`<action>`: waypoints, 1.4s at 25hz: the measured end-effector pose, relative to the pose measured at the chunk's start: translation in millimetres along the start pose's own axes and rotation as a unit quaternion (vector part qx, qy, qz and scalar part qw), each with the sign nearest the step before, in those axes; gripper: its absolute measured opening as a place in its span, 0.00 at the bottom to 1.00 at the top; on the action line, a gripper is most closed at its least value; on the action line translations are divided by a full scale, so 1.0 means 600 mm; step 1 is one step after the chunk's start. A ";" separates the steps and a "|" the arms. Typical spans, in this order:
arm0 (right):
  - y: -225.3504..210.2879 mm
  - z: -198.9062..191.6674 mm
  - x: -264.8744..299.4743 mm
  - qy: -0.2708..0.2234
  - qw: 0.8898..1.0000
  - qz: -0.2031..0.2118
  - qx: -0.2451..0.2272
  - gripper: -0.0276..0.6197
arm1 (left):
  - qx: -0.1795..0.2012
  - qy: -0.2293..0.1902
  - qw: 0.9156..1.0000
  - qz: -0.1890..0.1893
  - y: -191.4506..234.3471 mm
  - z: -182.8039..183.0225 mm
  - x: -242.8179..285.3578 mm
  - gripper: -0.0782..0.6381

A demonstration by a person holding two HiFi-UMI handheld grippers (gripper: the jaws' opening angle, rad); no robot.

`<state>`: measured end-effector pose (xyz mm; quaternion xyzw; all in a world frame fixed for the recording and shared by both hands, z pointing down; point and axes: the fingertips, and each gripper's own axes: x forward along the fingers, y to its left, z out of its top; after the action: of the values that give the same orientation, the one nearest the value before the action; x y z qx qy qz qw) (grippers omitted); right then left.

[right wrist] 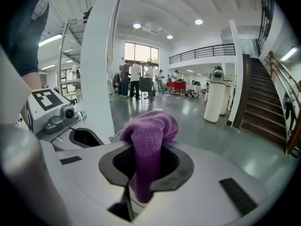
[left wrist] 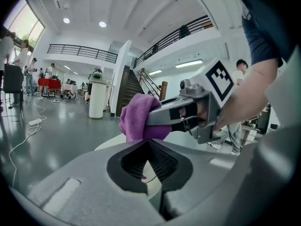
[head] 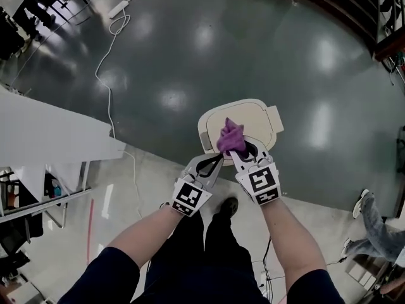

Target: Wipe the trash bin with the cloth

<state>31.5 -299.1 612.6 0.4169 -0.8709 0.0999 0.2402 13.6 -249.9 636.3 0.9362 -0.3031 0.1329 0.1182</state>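
Head view: holds a bunched purple cloth [head: 230,137] pinched tight in the right gripper [head: 238,153], over the near edge of the lid of the cream trash bin [head: 253,116]. Carries the left gripper [head: 219,159] just beside, at 8 o'clock of the cloth, jaws brought together on nothing. Shows a white cable [head: 104,84] snaking over the grey floor [head: 190,43] at 10 o'clock toward a power strip [head: 118,9], a white tabletop [head: 50,132] at 9 o'clock and a bystander's leg [head: 376,217] at 4 o'clock, all well apart from the bin.
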 end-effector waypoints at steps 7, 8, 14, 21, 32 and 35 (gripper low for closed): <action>-0.008 -0.030 0.110 0.028 0.999 0.022 -0.036 0.15 | -0.003 0.025 1.000 0.009 0.036 -0.061 0.037 0.10; -0.008 -0.033 0.124 0.033 0.998 0.024 -0.045 0.15 | -0.005 0.028 1.000 0.011 0.042 -0.068 0.040 0.10; -0.012 -0.052 0.191 0.075 0.991 0.036 -0.102 0.15 | -0.014 0.041 0.999 0.018 0.060 -0.098 0.061 0.10; -0.006 -0.074 0.236 0.129 0.970 0.035 -0.205 0.15 | -0.029 0.048 0.998 0.021 0.069 -0.119 0.071 0.10; -0.107 -0.091 0.212 0.127 0.973 -0.005 -0.193 0.15 | -0.023 0.042 0.999 0.025 0.070 -0.123 0.084 0.10; -0.169 -0.110 0.190 0.141 0.973 -0.034 -0.177 0.15 | -0.021 0.041 0.999 0.029 0.071 -0.119 0.087 0.10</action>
<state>70.9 -415.9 723.9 0.3785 -0.8176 -0.0060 0.4339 15.9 -289.9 726.1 0.9181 -0.3274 0.1685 0.1464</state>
